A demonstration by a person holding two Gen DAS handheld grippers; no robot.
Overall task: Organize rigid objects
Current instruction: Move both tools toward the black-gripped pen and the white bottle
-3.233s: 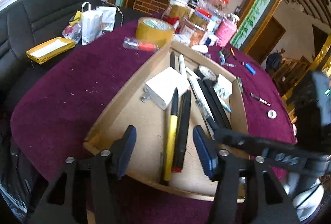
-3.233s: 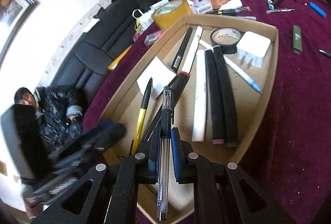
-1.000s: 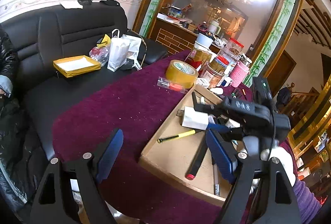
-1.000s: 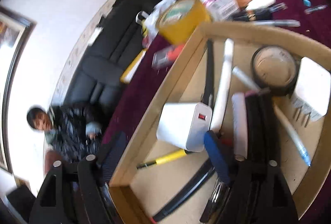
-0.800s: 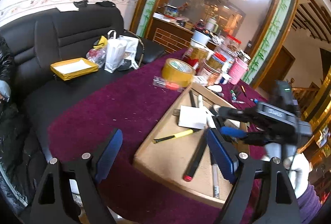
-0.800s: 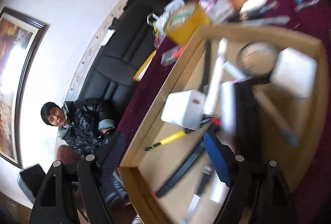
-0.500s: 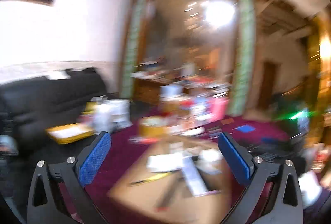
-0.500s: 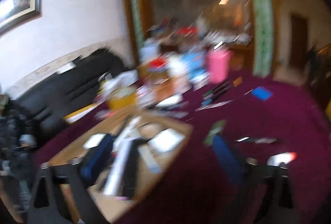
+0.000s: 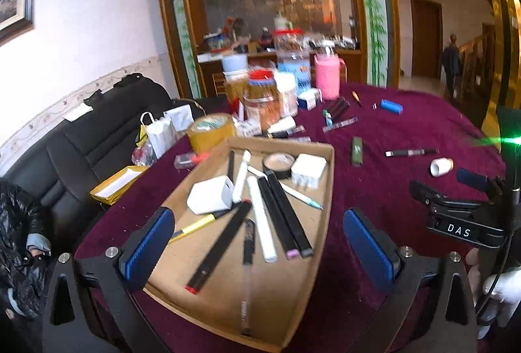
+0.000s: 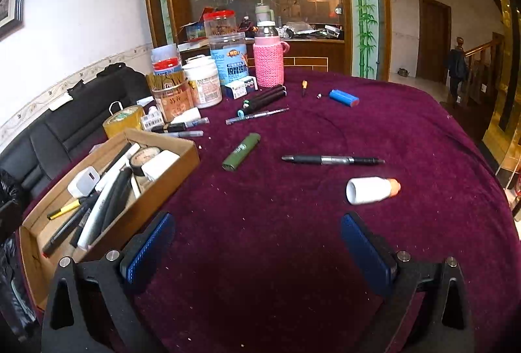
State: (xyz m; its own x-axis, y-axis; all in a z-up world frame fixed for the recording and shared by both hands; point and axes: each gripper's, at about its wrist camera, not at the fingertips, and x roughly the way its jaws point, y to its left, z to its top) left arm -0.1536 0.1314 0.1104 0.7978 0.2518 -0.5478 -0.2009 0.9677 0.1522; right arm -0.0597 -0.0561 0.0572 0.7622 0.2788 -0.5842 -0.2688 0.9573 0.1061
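A cardboard tray (image 9: pixel 328 177) (image 10: pixel 169 183) on the maroon table holds pens, markers, two white chargers (image 9: pixel 210 198) and a tape roll (image 9: pixel 277 161). A clear pen (image 9: pixel 246 271) lies in its near end. My left gripper (image 9: pixel 259 244) is open and empty, above the tray's near end. My right gripper (image 10: pixel 257 250) is open and empty over bare cloth right of the tray. Loose on the cloth lie a black pen (image 10: pixel 332 160), a green lighter (image 10: pixel 241 151), a white tube (image 10: pixel 371 190) and a blue lighter (image 10: pixel 343 98). The right gripper body shows in the left wrist view (image 9: pixel 456 216).
Jars, a pink-sleeved bottle (image 10: pixel 268 60) and a yellow tape roll (image 10: pixel 122 121) crowd the table's far left. More pens and markers (image 10: pixel 260 104) lie near them. A black sofa (image 9: pixel 97 138) with bags and a seated person stands left of the table.
The right gripper let go of the clear pen, which now lies in the tray, and swung right over the cloth. Both grippers pulled back and rose; the left jaws opened wider.
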